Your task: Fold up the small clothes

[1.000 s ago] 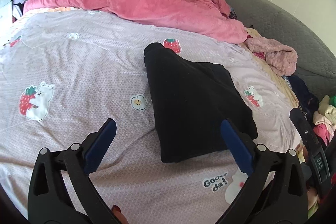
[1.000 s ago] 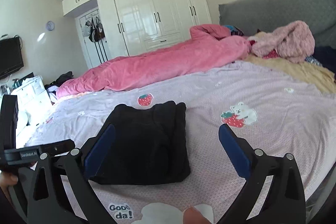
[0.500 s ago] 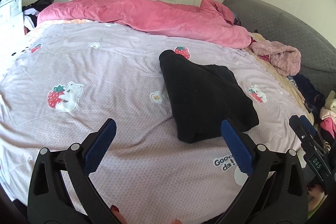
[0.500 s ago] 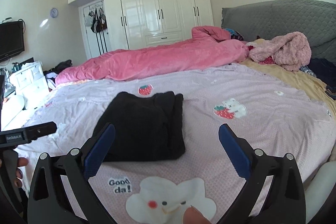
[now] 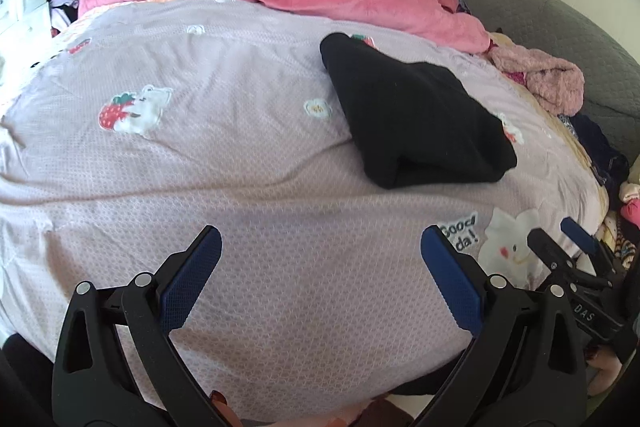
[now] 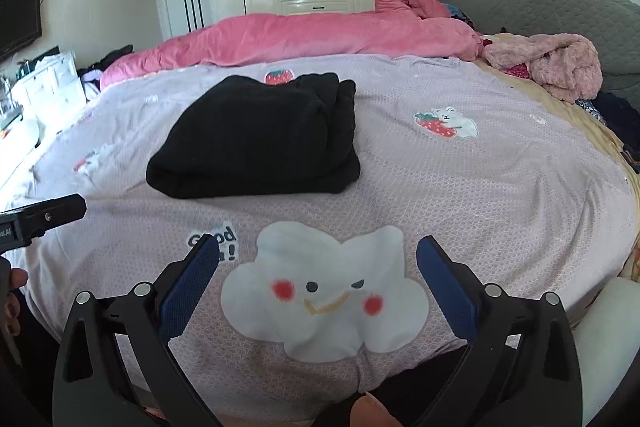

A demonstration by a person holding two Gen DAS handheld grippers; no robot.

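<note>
Right wrist: folded black garment (image 6: 256,139) beyond spread fingers (image 6: 188,287), untouched.

A wide bed covered by a pale lilac, finely patterned sheet (image 6: 480,195) printed with cartoon patches carries everything. A folded black fleece garment (image 6: 260,143) lies flat on the sheet, near the middle, its thick folded edges facing the foot of the bed. Just beyond it sits a strawberry print (image 6: 279,76), partly hidden by the cloth. A long rumpled pink plush duvet (image 6: 320,35) stretches across the far side of the bed. Beside the grey quilted headboard (image 6: 560,3), a fluffy dusty-pink garment (image 6: 556,65) lies bunched on a beige blanket strip (image 6: 568,115), with dark clothes (image 6: 620,123) heaped next to it.
</note>
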